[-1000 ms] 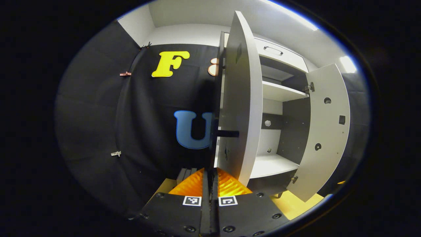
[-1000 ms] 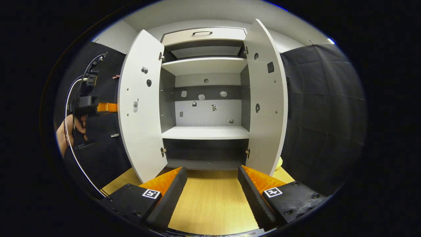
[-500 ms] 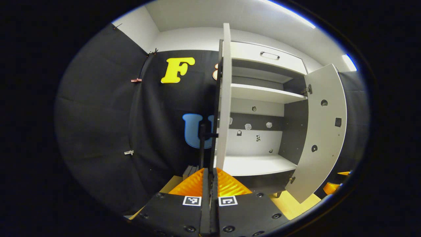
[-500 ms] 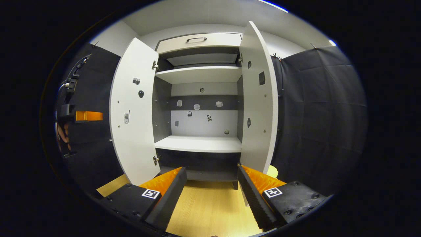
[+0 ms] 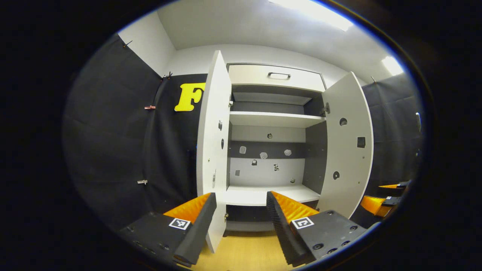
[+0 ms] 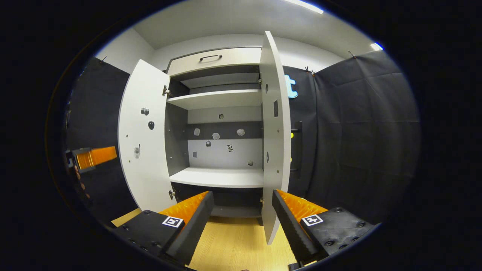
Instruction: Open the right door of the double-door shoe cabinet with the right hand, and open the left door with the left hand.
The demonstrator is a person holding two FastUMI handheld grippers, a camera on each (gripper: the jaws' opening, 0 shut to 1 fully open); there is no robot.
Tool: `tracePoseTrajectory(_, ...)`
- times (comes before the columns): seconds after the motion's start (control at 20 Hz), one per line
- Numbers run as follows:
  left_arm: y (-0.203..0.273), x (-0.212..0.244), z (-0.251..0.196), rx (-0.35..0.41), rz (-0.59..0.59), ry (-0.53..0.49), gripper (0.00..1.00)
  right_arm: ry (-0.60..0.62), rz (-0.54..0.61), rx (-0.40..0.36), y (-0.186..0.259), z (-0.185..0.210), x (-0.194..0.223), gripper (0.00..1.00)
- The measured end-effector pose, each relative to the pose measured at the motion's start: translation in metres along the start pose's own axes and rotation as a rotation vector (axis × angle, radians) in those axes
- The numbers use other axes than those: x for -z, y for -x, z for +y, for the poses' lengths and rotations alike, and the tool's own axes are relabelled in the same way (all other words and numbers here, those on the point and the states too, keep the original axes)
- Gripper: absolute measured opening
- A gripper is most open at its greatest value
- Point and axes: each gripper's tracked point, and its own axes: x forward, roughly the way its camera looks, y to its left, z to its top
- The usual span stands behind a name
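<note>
The white shoe cabinet (image 5: 276, 77) stands with both doors swung out. In the left gripper view the left door (image 5: 211, 150) hangs just past my left gripper (image 5: 240, 195), which is open and holds nothing. The right door (image 5: 348, 143) stands wide, and my right gripper (image 5: 384, 195) shows low at the far right. In the right gripper view the right door (image 6: 275, 131) is almost edge-on, its dark handle (image 6: 297, 150) on the outer face. My right gripper (image 6: 243, 192) is open and holds nothing, short of that door. The left door (image 6: 141, 139) and left gripper (image 6: 92, 157) sit at the left.
Inside are two white shelves (image 6: 222, 177) and a dark back panel with small marks. A drawer with a dark handle (image 6: 212, 60) tops the cabinet. Pale wooden floor (image 6: 233, 241) lies in front. Black cloth walls close in on both sides.
My left gripper went from shut to open, came off the left door's handle side and swung round to face the cabinet. The right gripper drifted right, so the right door now looks edge-on.
</note>
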Motion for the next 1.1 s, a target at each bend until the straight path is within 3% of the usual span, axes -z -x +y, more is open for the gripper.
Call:
tracePoseTrajectory(0.1,0.0,0.017,-0.012,0.015,0.012,-0.042,0.86,-0.014,-0.008,0.008,0.003,-0.005,0.001,0.98)
tracePoseTrajectory(0.2,0.004,0.03,-0.018,-0.004,0.026,-0.073,0.98,-0.015,-0.007,0.026,0.005,-0.013,0.007,0.98)
tracePoseTrajectory(0.6,0.013,0.037,-0.026,0.011,0.048,-0.031,0.94,-0.018,0.022,-0.023,-0.002,-0.001,0.025,0.99)
tracePoseTrajectory(1.1,0.018,0.034,0.004,-0.029,0.07,-0.032,0.97,0.015,0.023,-0.077,-0.022,0.036,0.021,0.99)
